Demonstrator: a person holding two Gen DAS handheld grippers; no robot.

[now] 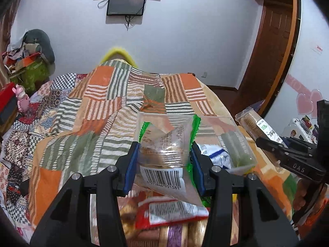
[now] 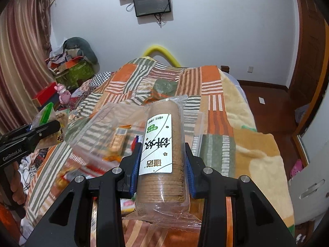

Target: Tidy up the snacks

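Left wrist view, lower centre: the left gripper (image 1: 165, 164) pinches a clear pouch (image 1: 164, 154) with green serrated side seams. Both blue pads (image 1: 131, 164) press the pouch flanks; the jaws stand partly closed, set by the pouch width. The barcode end hangs toward the camera and the printed end points away. The pouch is clear of the surface, which suggests it is being carried to a sorting place.

Below the pouch, at the bottom edge of the frame, loose snacks (image 1: 172, 216) lie in a heap: a red-and-white packet over biscuit packs. They are blurred; labels cannot be read.

Just beyond the fingertips, centre right, a clear box (image 1: 232, 135) lies on the quilt (image 1: 98, 107). It holds a white-and-blue packet and a green item. It is the probable destination for sorted snacks.

Right wrist view, centre: the right gripper (image 2: 163, 164) pinches a biscuit roll (image 2: 162, 156), a stack of brown biscuits in clear wrap with a white label. The pads grip the roll across its width near the lower half; jaws partly closed on it. The roll points away from the camera, lifted clear of the quilt.

In the same view the box sits at centre left, beyond and beside the roll, with an orange packet (image 2: 119, 138) visible through it.

Far field: the quilt covers the bed up to a yellow bar (image 2: 162, 53). A monitor (image 2: 152, 3) hangs on the wall at top centre.
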